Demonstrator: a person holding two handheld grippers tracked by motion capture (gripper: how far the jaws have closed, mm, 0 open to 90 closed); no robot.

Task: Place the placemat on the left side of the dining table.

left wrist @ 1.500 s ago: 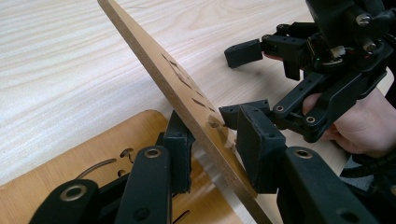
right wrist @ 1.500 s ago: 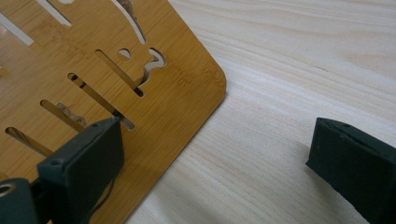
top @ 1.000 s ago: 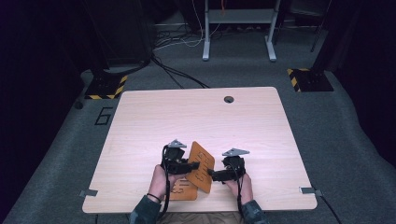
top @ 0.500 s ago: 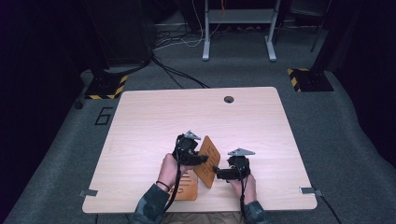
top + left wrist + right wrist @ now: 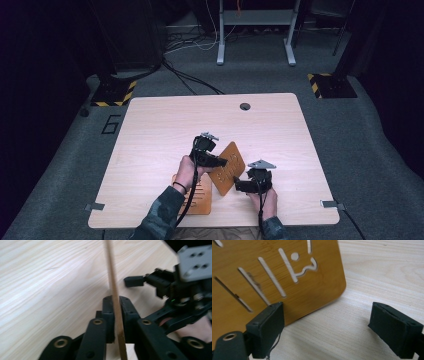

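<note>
Wooden panel [image 5: 227, 167], brown with slots and letters cut through it, stands lifted on edge over the near middle of the table [image 5: 150, 130], tilted. Left gripper [image 5: 218, 161] pinches it: in the left gripper view the thin panel edge [image 5: 113, 290] runs straight up between the two jaws, which press on it from both sides. Right gripper [image 5: 240, 186] sits just beside the panel's lower corner with jaws spread wide; in the right gripper view the panel's rounded corner [image 5: 312, 290] lies beside the left jaw, and whether they touch cannot be told, while the other jaw stands well apart over bare tabletop. A second slotted panel [image 5: 200, 192] lies flat on the table near the front edge, partly under the left forearm. A dark round hole [image 5: 244, 106] marks the table's far side.
</note>
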